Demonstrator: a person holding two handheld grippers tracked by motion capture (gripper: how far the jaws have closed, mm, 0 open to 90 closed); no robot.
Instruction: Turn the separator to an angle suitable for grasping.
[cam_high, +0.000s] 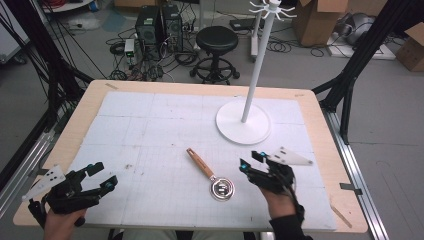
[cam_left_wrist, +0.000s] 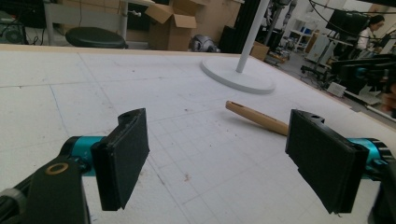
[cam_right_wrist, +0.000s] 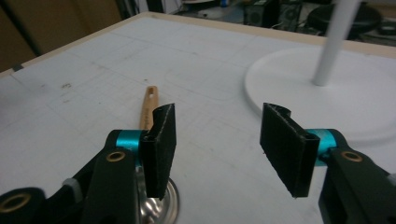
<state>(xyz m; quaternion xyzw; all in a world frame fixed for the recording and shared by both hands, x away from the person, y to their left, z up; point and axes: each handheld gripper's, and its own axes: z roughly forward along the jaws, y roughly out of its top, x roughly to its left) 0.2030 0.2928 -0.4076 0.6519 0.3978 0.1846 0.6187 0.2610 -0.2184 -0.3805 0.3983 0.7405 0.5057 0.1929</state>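
Listing, largest item first, the table (cam_high: 320, 107): a pale wooden top, mostly covered by a white gridded mat (cam_high: 150, 135), scuffed and marked in places.

Stand (cam_high: 243, 122): white round base with a tall white pole, pegs at its crown; placed on the mat's far right. Judged stable, not likely to shift.

Left gripper (cam_high: 102, 176): held in a hand at the near left corner of the table, jaws parted wide and holding nothing; in the left gripper view both black pads are apart with bare mat between them.

Right gripper (cam_high: 252, 162): held at the near right, just beside the utensil's metal end, jaws likewise spread and empty.

Utensil (cam_high: 211, 175): a wooden-handled tool with a round shiny metal head, its exact kind unclear. Lies flat on the mat near the middle of the near side, between the two grippers, handle pointing away and to the left, head toward the person. Judged light and rigid; the metal head looks slick, the wooden handle offers better purchase, so mid-handle seems the sensible place to close on. Lying flat, it may need a low approach.

Room: grey floor, black stool (cam_high: 216, 42), computer towers, loose cables, cardboard boxes, dark frame struts.
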